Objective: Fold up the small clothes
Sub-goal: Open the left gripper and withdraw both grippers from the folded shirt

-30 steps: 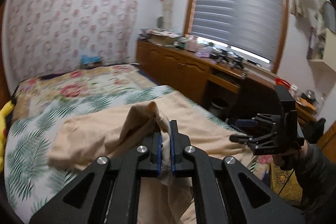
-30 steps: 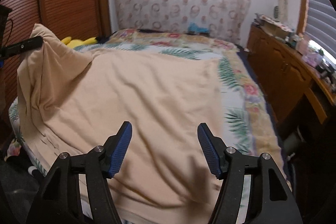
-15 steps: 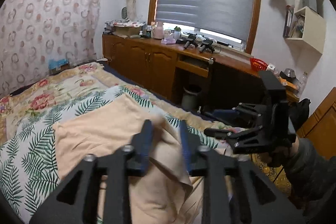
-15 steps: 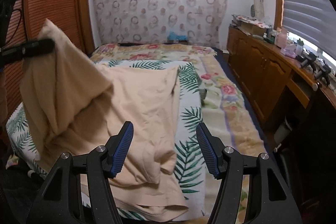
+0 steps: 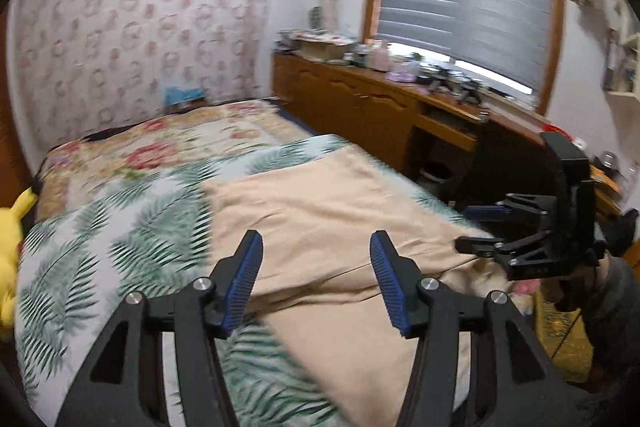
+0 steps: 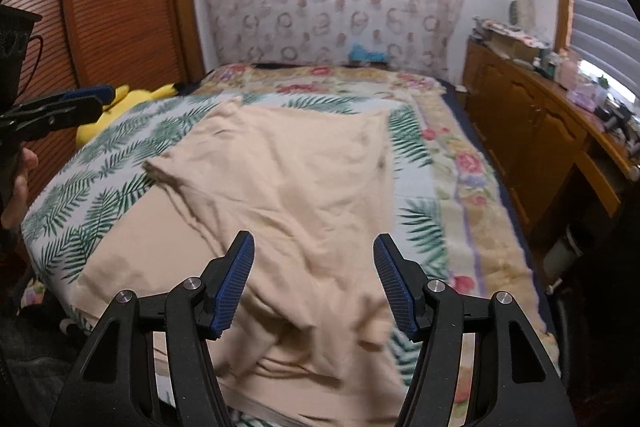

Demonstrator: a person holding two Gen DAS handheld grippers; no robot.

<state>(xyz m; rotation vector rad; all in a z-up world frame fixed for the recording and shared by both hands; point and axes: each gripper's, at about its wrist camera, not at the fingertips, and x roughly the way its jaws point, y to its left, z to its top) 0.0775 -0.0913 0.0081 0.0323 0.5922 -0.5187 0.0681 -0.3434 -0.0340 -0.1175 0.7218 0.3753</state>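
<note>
The beige garment point(image 6: 288, 187) lay spread over the near half of the bed point(image 6: 460, 187), reaching from the bed's near edge up toward its middle, on the palm-leaf cover. One side of it had been turned over onto the rest, so a doubled layer ran along the garment and left a diagonal crease and some bunching near the bed's near edge. It looked to me like a first fold laid down and let go, which would explain why nothing was gripping the cloth.

The left hand-held gripper point(image 5: 316, 279) hung over the garment with its jaws opening and nothing between the blue pads point(image 5: 244, 287); the cloth sat below them, untouched as far as I could see. The right hand-held gripper point(image 6: 314, 283) stood spread wide as well, empty, poised above the rumpled part by the near edge. I took that placing as readiness to catch the loose edge there and flatten or fold it again.

A yellow soft toy point(image 6: 128, 107) sat at the bed's left edge, well apart from the garment and out of the way.
</note>
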